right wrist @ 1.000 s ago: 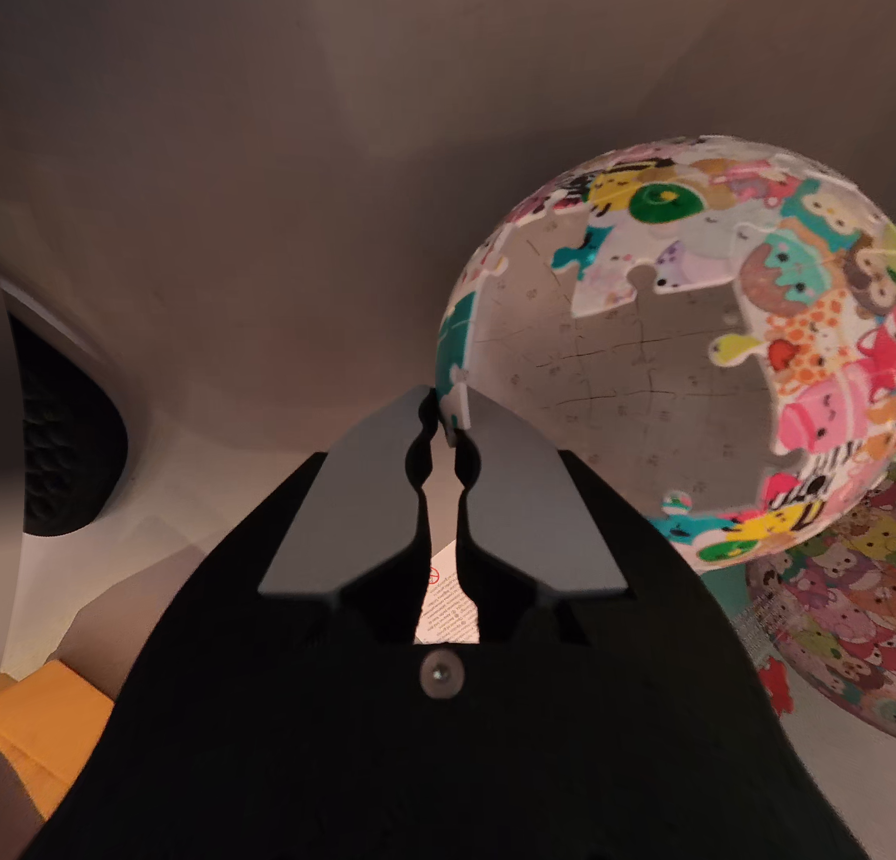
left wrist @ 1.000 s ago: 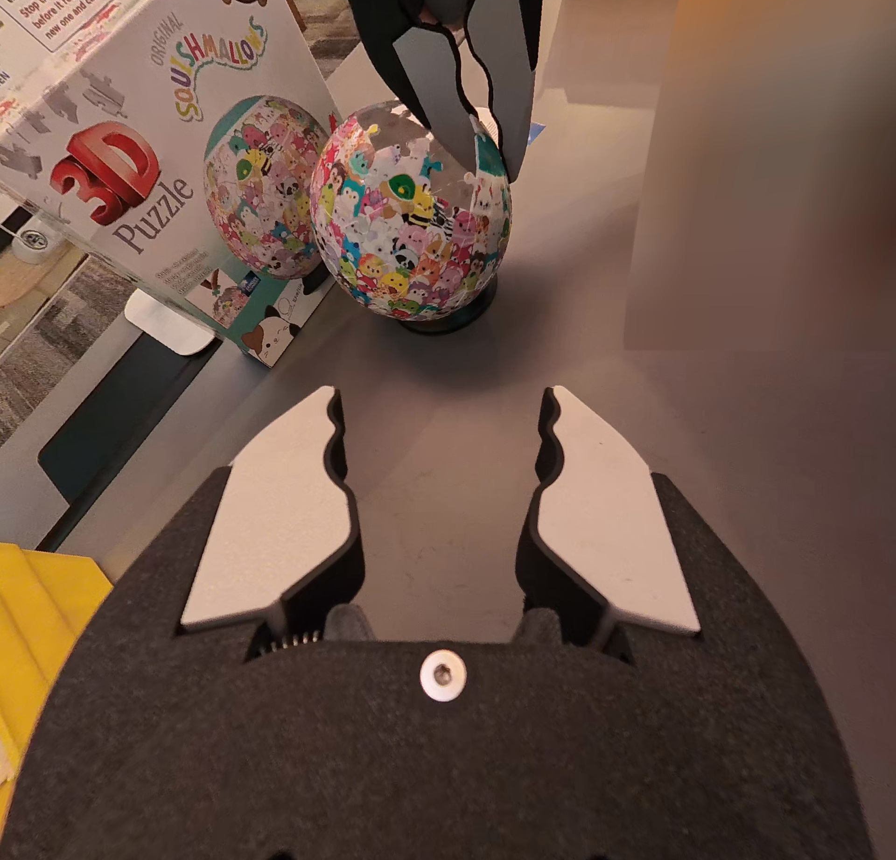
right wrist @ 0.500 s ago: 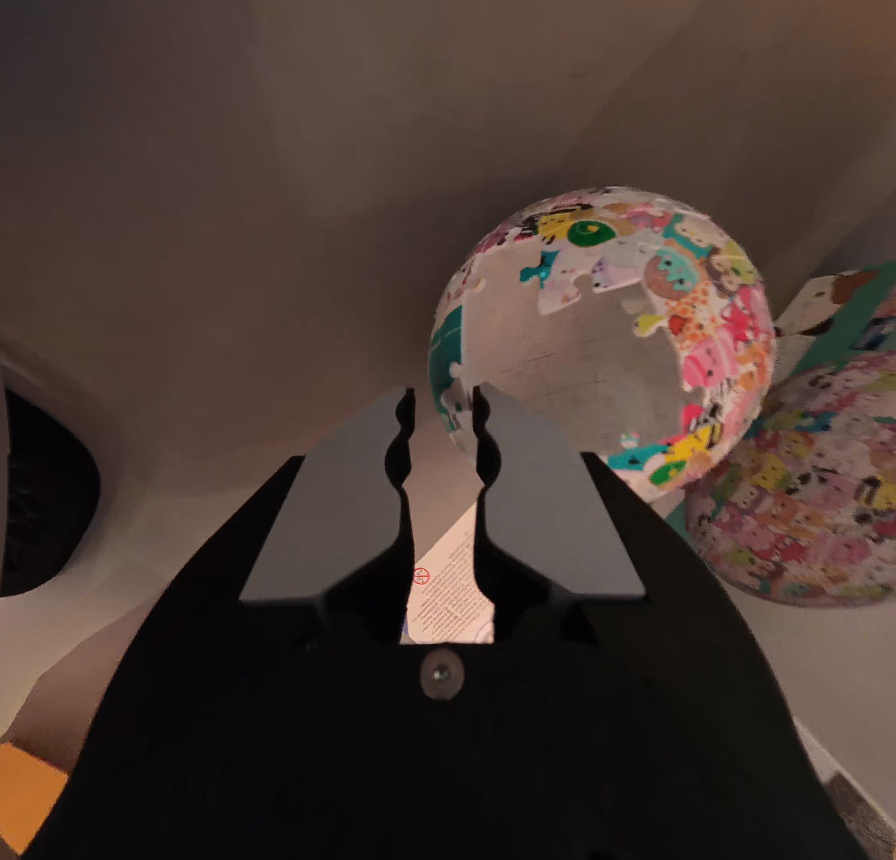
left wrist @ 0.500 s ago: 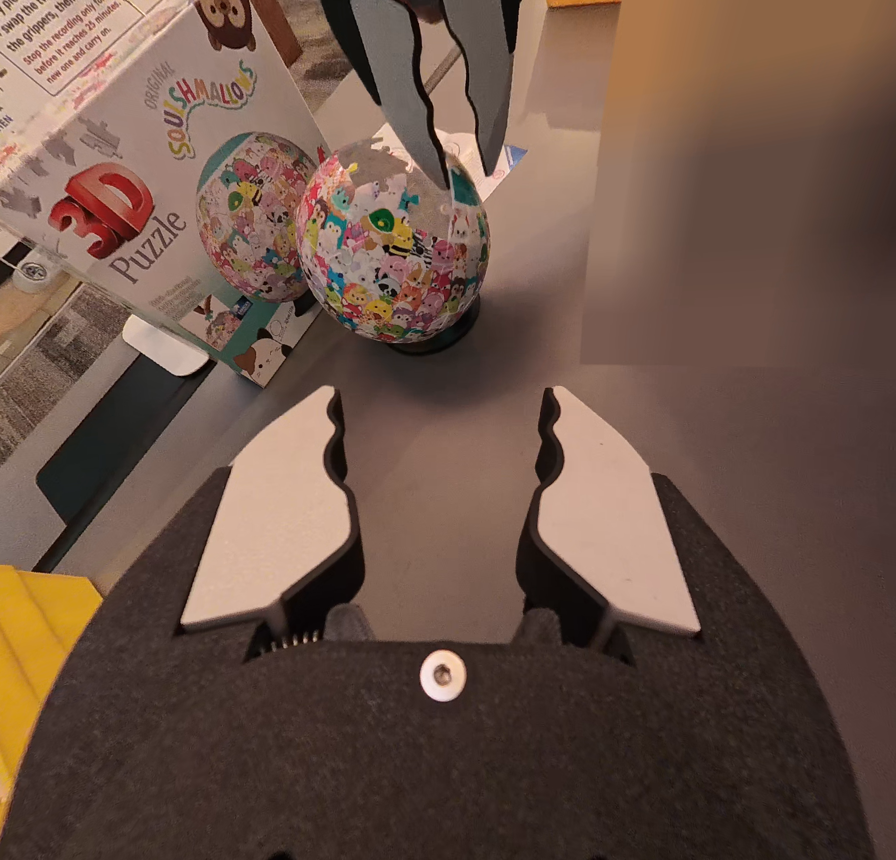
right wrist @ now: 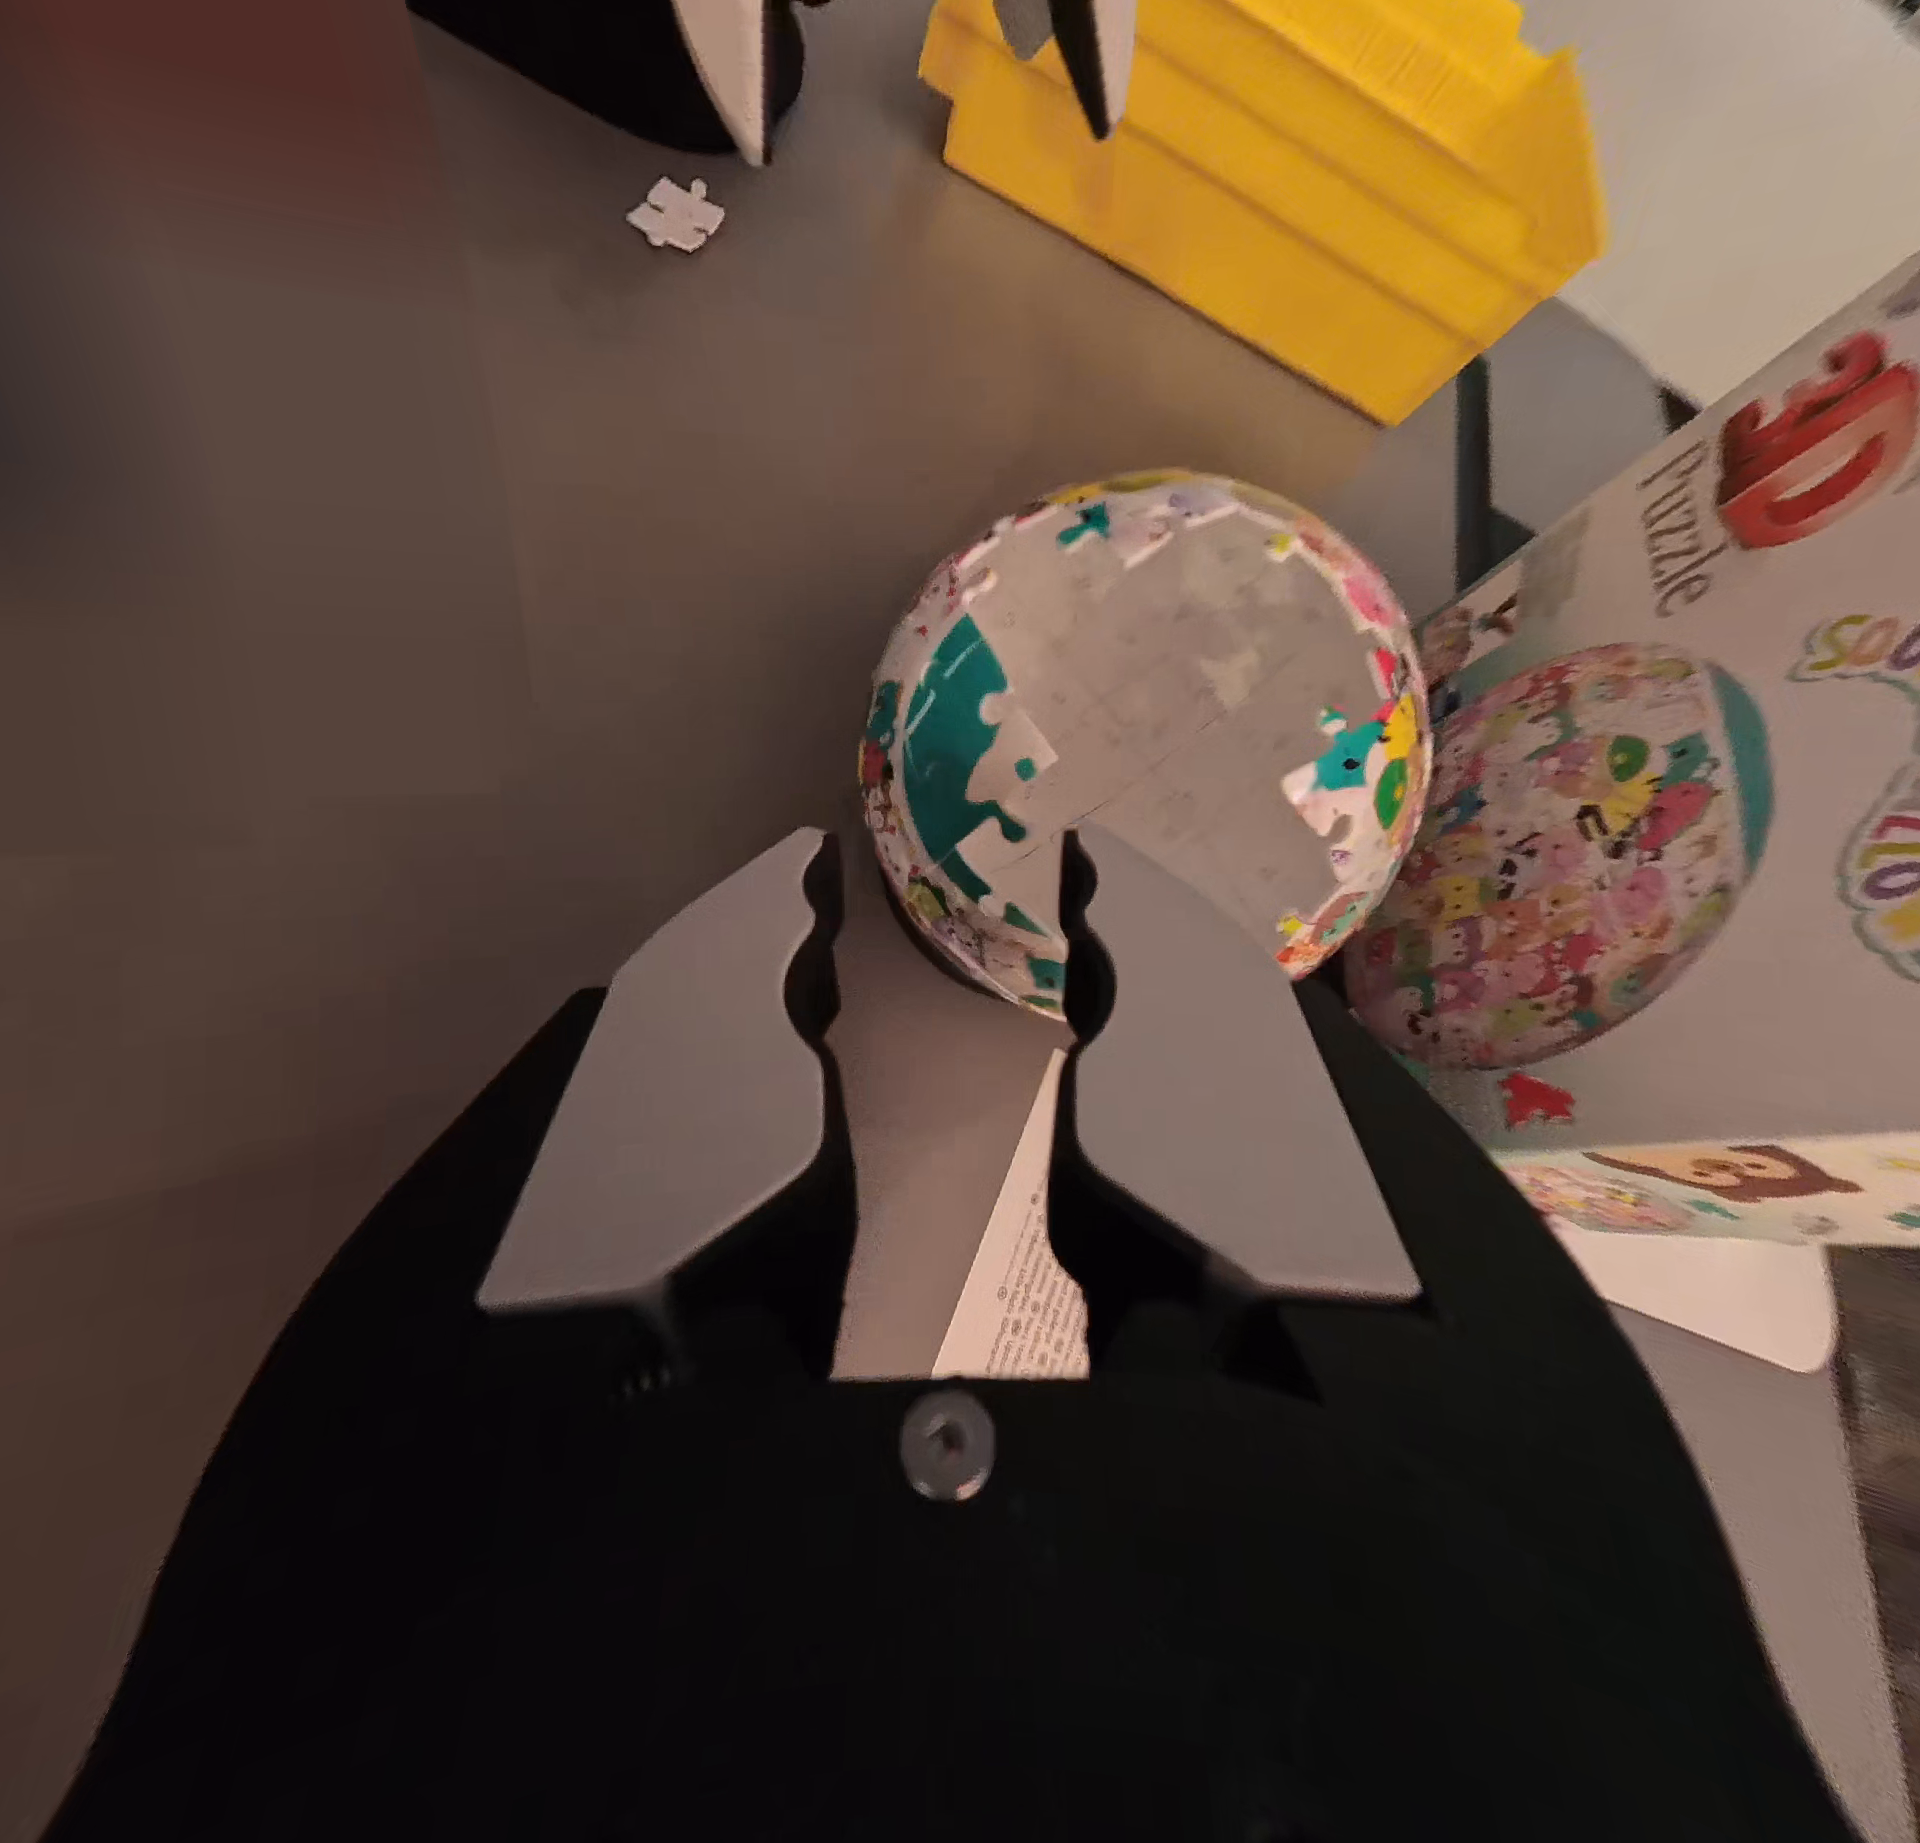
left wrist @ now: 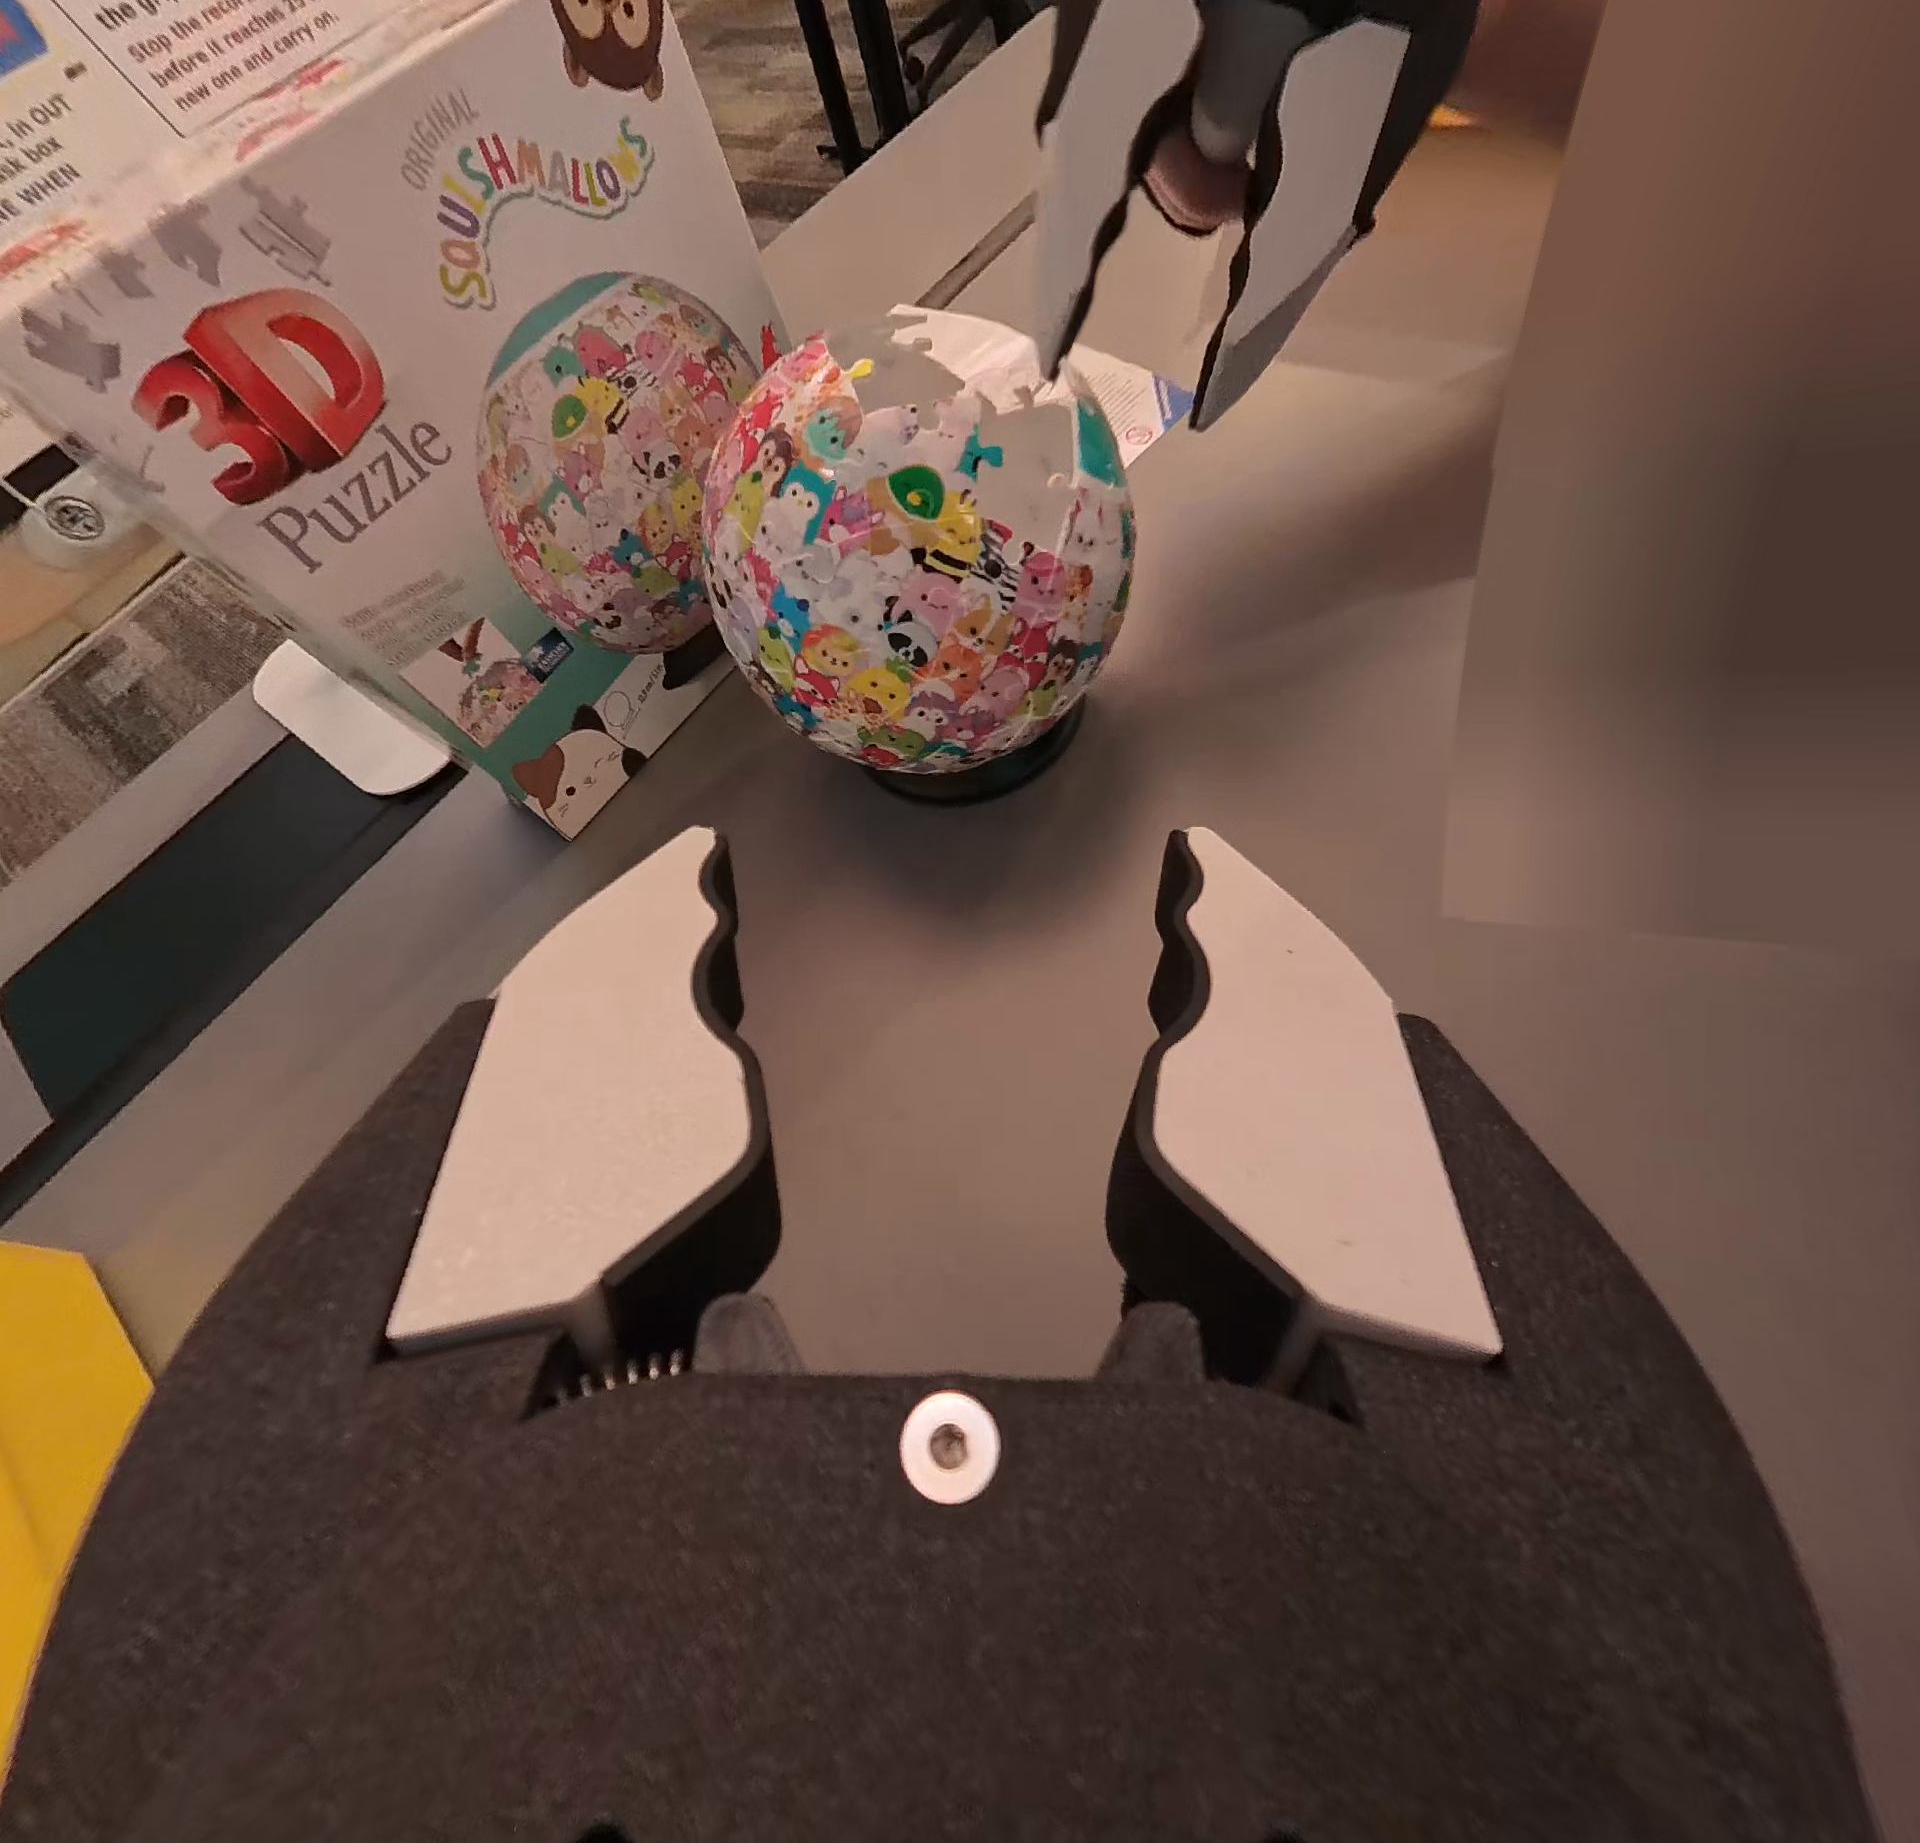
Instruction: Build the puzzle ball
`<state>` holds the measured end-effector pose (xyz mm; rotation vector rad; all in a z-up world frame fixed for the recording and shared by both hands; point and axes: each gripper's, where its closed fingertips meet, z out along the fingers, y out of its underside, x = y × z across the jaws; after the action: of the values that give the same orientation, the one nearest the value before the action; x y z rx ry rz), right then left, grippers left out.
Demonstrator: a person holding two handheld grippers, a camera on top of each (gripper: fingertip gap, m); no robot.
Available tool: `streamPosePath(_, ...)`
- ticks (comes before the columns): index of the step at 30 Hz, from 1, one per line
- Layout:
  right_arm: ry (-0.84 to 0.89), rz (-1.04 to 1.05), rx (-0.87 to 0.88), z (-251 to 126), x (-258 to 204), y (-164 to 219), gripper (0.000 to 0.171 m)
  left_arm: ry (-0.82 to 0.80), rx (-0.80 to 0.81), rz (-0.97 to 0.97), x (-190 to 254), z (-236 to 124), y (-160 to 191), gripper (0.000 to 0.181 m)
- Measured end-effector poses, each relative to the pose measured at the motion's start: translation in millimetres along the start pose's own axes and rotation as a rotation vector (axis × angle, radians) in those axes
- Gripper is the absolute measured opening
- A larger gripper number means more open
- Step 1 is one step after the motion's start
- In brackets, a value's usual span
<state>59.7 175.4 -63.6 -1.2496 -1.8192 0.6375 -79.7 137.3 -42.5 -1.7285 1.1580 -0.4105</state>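
Left tongs [left wrist: 945, 858]: spread wide with nothing between them; hovering low over the grey tabletop [left wrist: 1299, 650], pointed at the ball from the near side
Right tongs [right wrist: 945, 858]: parted to a moderate gap and carrying nothing; above and just behind the ball's open top, tips aimed down toward its rim
Puzzle ball [left wrist: 920, 578]: sits on a dark round stand [left wrist: 977, 775] in the middle of the tabletop, touching or nearly touching the puzzle box [left wrist: 416, 422] on its left; lower part fully covered in colourful pieces, crown an open jagged hole showing the pale inner faces
Loose piece [right wrist: 675, 214]: lies pale side up on the tabletop, well apart from the ball, on the side away from the right tongs; just below the left tongs' tips in the right wrist view
Key relation: the loose piece lies far closer to the left tongs than to the right; the ball stands between the right tongs and that piece, so the left side looks the natural one to fetch it
Other things: yellow bin [right wrist: 1247, 152] beside the left tongs; printed leaflet [right wrist: 1018, 1243] flat behind the ball
Progress: judged well past halfway; the cap remains to be filled
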Motion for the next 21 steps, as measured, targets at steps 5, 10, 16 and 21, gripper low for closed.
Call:
streamPosePath(5,-0.146,0.044,-0.071,5,8,-4,0.054,0.020,-0.013,0.025,7,3,0,0.078)
streamPosePath(10,-0.306,0.000,-0.235,17,-2,-5,0.052,0.033,-0.007,0.028,14,1,2,0.077)
streamPosePath(16,-0.278,-0.042,-0.323,30,2,1,0.041,0.038,0.007,0.026,19,-8,6,0.077)
streamPosePath(21,-0.226,-0.047,-0.304,30,3,1,0.040,0.041,0.013,0.020,22,-15,8,0.076)
